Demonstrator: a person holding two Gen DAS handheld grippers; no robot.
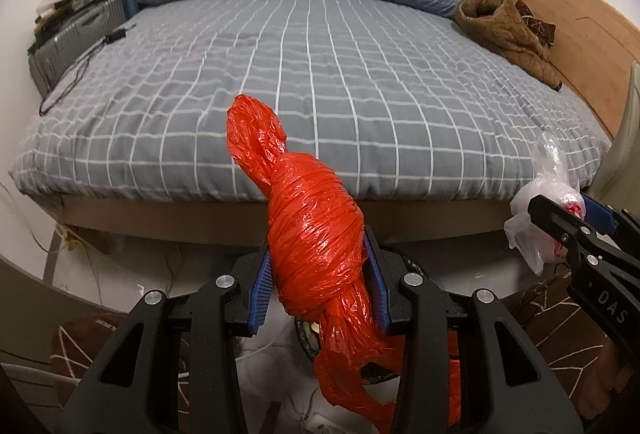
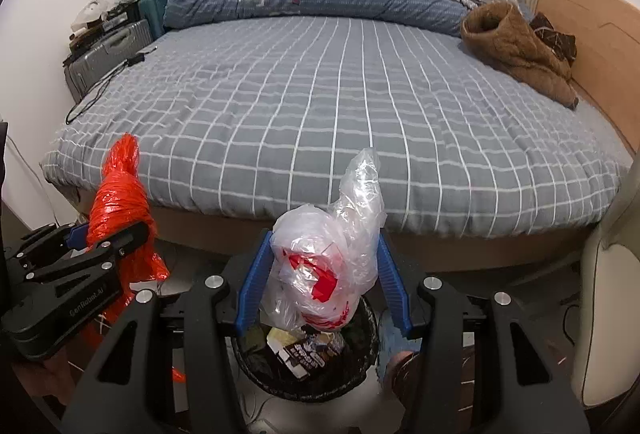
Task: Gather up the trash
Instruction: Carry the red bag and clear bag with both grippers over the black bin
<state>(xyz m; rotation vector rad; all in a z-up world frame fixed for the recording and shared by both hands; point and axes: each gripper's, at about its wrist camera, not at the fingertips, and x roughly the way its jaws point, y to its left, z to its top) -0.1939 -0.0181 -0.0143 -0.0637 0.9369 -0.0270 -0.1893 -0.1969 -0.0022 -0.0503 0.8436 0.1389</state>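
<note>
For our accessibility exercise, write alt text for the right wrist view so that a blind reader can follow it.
The right gripper clamps a crumpled clear plastic bag with red print directly above a black trash bin holding wrappers. At left, the left gripper holds a twisted red plastic bag. Behind them lies a bed with a grey checked cover.
</note>
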